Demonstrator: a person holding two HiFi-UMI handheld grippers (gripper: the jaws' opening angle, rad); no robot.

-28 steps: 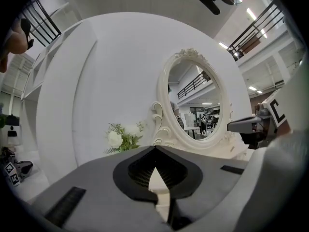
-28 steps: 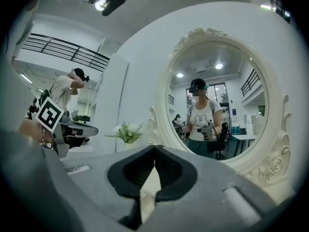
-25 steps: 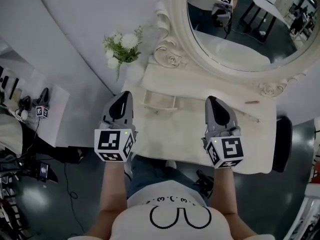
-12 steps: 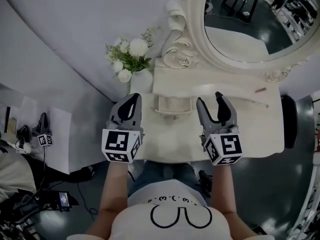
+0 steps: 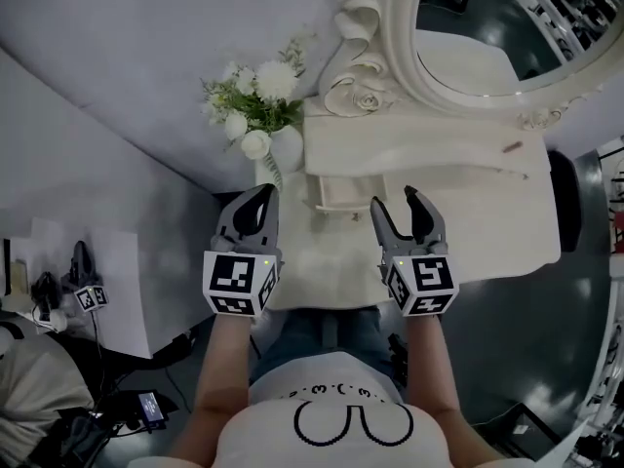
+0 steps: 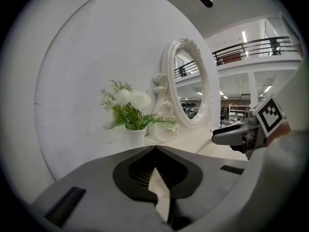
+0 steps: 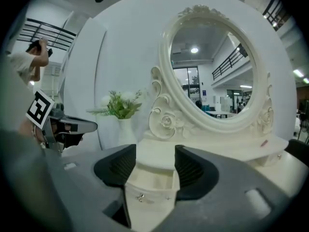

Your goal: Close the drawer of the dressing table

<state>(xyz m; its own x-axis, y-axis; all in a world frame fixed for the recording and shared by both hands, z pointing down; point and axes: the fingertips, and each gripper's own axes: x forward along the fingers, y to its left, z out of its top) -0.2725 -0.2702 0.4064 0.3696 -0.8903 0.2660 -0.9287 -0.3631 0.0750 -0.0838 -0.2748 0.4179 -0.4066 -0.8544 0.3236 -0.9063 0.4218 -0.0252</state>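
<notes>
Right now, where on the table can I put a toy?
The cream tabletop is bare right of the open small drawer, out to its right edge. The back left corner is crowded: a white vase of white flowers stands beside the drawer.

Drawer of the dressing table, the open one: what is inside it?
In the right gripper view the drawer shows only a bare pale floor and walls; no item is visible. Its front panel hides the floor nearest it, and any part still inside the table cannot be seen.
</notes>
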